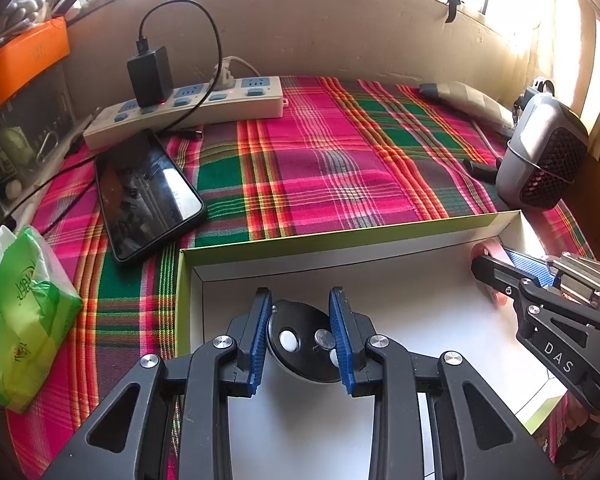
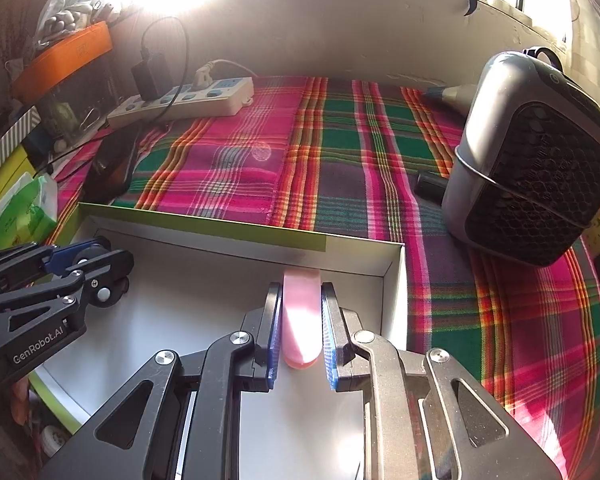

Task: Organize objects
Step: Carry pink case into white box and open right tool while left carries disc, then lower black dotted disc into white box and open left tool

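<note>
A white tray with green outer walls (image 1: 340,240) lies on the plaid cloth; it also shows in the right wrist view (image 2: 204,227). My left gripper (image 1: 300,300) is shut on a black round disc with white pads (image 1: 300,340), held over the tray's near left part; it shows in the right wrist view (image 2: 100,256). My right gripper (image 2: 300,292) is shut on a pink ring-shaped roll (image 2: 301,312), standing on edge at the tray's far right corner; the roll also shows in the left wrist view (image 1: 487,251).
A black phone (image 1: 148,196), a white power strip (image 1: 188,112) with a black charger (image 1: 150,76), and a green tissue pack (image 1: 20,316) lie left. A grey fan heater (image 2: 532,160) stands right, a grey pouch (image 1: 464,98) behind it.
</note>
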